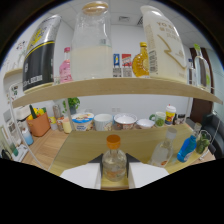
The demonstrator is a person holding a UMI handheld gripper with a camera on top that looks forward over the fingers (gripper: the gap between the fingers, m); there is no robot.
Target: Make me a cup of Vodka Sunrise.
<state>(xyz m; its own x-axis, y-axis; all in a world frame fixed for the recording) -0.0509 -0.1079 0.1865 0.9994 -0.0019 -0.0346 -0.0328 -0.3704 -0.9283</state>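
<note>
A small clear bottle (114, 162) with an orange cap and pale liquid stands upright between my fingers, over a wooden counter (82, 145). My gripper (114, 174) is shut on it, the white fingers (82, 176) pressing its two sides. Just ahead to the right stand a clear bottle with a grey cap (163, 149), a blue bottle (187, 147) and a green bottle (202, 142). The small bottle's base is hidden behind the fingers.
A wooden shelf (115, 86) overhead carries a black and yellow can (40, 55), a cork-lidded jug of milky liquid (91, 47), a tall white bottle (162, 42) and a yellow bottle (141, 61). Several bowls (103, 121) line the counter's far edge; an orange holder (39, 124) sits left.
</note>
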